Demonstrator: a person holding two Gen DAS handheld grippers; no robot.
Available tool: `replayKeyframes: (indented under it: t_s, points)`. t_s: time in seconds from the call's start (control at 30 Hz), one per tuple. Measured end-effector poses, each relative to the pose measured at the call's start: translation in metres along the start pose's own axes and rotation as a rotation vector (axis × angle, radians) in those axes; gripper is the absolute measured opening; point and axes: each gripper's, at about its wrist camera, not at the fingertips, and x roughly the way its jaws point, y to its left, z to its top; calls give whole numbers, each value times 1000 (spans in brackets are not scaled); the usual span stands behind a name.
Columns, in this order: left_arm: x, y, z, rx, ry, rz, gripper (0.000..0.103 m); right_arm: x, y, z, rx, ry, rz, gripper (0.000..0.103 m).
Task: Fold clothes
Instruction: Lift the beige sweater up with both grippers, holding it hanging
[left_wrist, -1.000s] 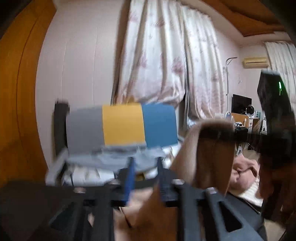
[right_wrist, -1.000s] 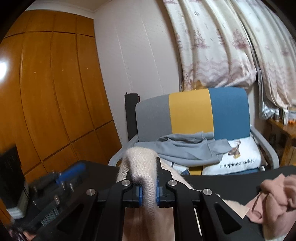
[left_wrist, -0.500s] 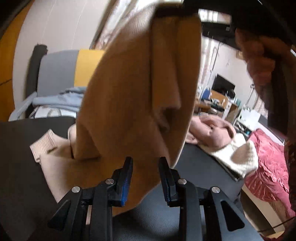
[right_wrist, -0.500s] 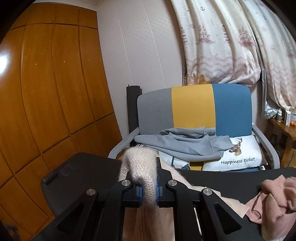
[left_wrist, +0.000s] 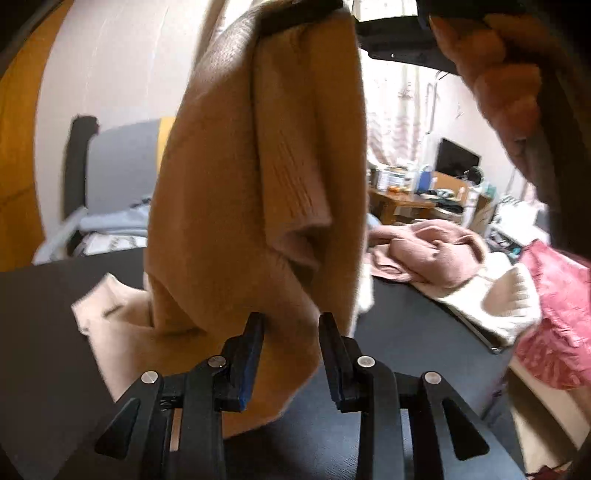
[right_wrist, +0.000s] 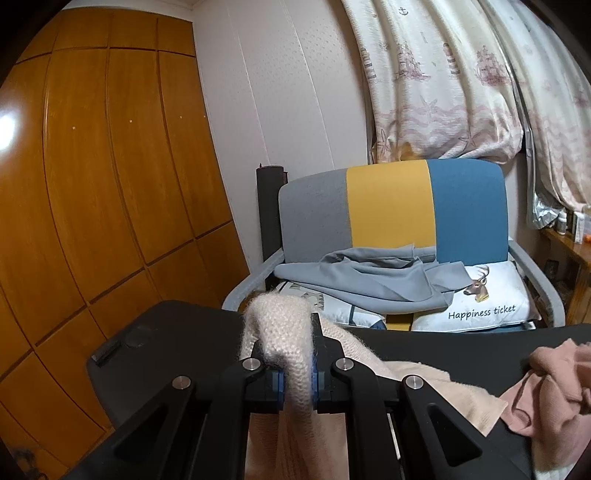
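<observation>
Sweater (left_wrist: 258, 192) hanging vertically from right gripper (right_wrist: 295, 373), hem on table (left_wrist: 44, 332).

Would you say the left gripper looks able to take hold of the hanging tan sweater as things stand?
Probably yes: the left gripper has its jaws apart, just opened wider, and the tan sweater hangs right at them, unobstructed.

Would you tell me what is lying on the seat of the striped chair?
On the striped chair, a grey garment is draped over printed cushions. The garment hides most of the left cushion and the seat beneath.
</observation>
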Motion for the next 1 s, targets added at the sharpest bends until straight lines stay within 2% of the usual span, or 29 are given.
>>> replayKeyframes:
  t_s: [0.17, 0.3, 0.4, 0.43, 0.47, 0.63, 0.83, 1.0]
  points:
    - [10, 23, 10, -145, -7, 137, 31, -6, 5, -7, -6, -2, 16, 10]
    - [13, 34, 14, -133, -49, 253, 31, -11, 10, -12, -5, -7, 37, 10]
    - [15, 58, 16, -194, -34, 199, 29, -16, 11, -14, -1, -22, 35, 10]
    - [15, 69, 18, -240, -25, 167, 14, -17, 11, -15, 0, -26, 33, 10]
    - [15, 78, 19, -271, -21, 158, 9, -17, 10, -15, 1, -28, 30, 10]
    - [-3, 97, 39, -245, -76, 227, 7, -20, 6, -12, 4, -36, 26, 10]
    - [-49, 115, 80, -237, -238, 283, 7, -32, 11, 3, -38, -90, 12, 10]
    - [-89, 128, 121, -233, -375, 305, 6, -48, 25, 40, -94, -157, 37, 10]
